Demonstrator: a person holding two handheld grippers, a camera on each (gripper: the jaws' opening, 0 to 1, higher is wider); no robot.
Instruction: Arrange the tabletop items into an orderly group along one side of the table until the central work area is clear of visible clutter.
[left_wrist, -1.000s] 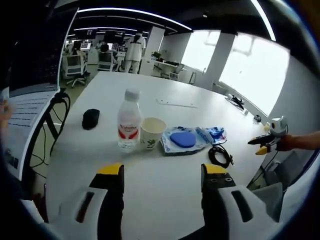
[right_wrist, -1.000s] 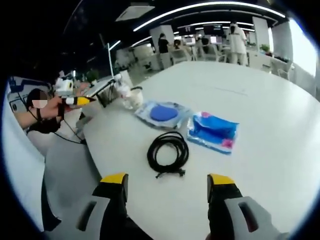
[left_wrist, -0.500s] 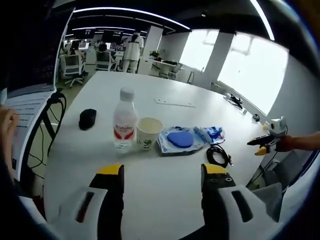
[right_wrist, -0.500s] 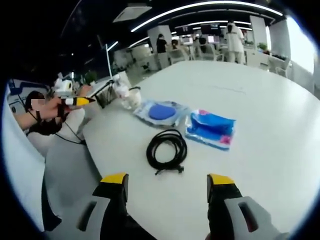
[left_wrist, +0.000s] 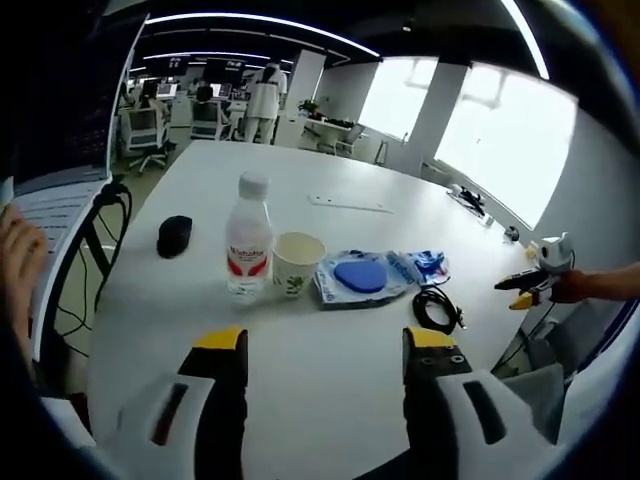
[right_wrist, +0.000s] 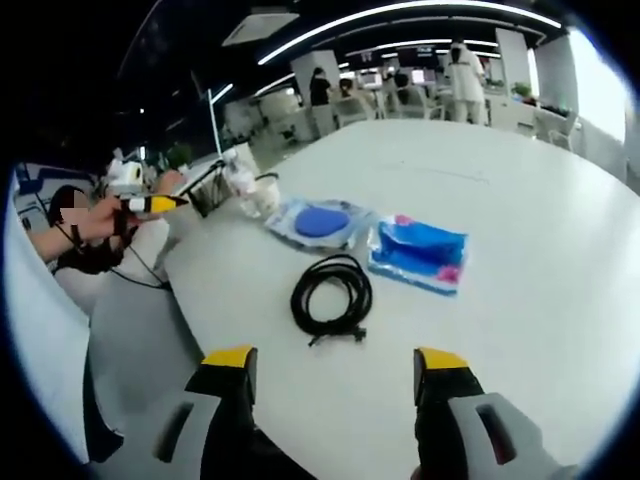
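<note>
On the white table (left_wrist: 330, 380) stand a clear water bottle (left_wrist: 249, 238) with a red label and a paper cup (left_wrist: 298, 265) beside it. Right of them lie a blue pad in a clear packet (left_wrist: 362, 278), a blue packet (left_wrist: 424, 266) and a coiled black cable (left_wrist: 436, 308). A black mouse (left_wrist: 174, 235) lies to the left. My left gripper (left_wrist: 322, 345) is open, short of the items. My right gripper (right_wrist: 338, 365) is open, short of the cable (right_wrist: 331, 298), with the blue packet (right_wrist: 420, 255), blue pad (right_wrist: 320, 222) and cup (right_wrist: 262, 196) beyond. The right gripper (left_wrist: 530, 284) also shows far right in the left gripper view.
A laptop (left_wrist: 60, 195) with black cords (left_wrist: 105, 225) sits at the table's left edge. A flat strip (left_wrist: 350, 205) lies farther back. The left gripper (right_wrist: 150, 203) in a person's hand shows left in the right gripper view. Office desks and people stand behind.
Both cameras drifted slightly back, so the items look a little smaller and shifted. Nothing on the table moved; both grippers stay open.
</note>
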